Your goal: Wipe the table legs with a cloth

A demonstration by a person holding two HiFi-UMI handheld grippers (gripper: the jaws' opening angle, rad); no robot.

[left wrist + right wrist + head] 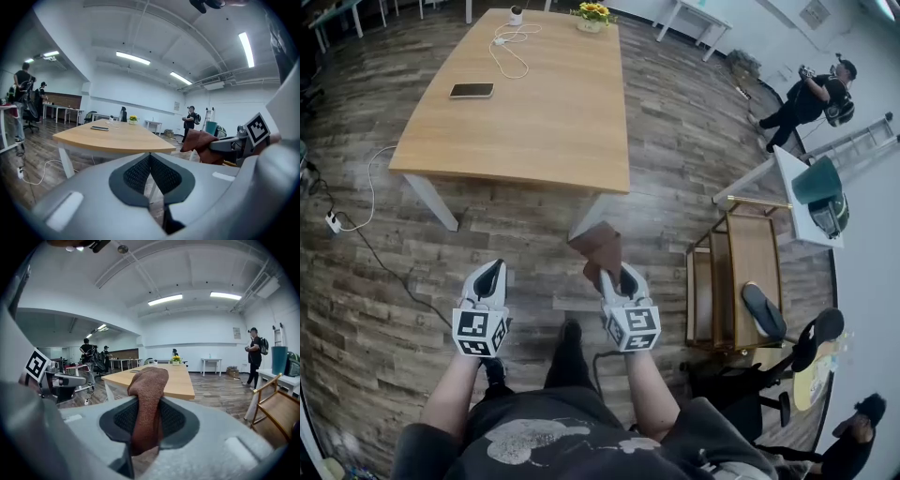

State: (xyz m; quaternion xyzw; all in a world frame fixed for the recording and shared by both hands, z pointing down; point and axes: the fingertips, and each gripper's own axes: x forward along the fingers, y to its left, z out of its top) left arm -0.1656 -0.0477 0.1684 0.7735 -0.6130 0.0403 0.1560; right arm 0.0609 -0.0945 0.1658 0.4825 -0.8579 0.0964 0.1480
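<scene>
With a rust-brown towelling cloth (146, 399) pinched in the right gripper (617, 274) and the left gripper (490, 274) empty, fingers (133, 174) pressed together, the person stands short of the pale wooden tabletop (534, 103), its white legs (431, 200) apparently not yet wiped.

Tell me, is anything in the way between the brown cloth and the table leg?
Nothing visible is. The right gripper holds the cloth in front of the nearest white table leg, and only floor shows around them.
</scene>
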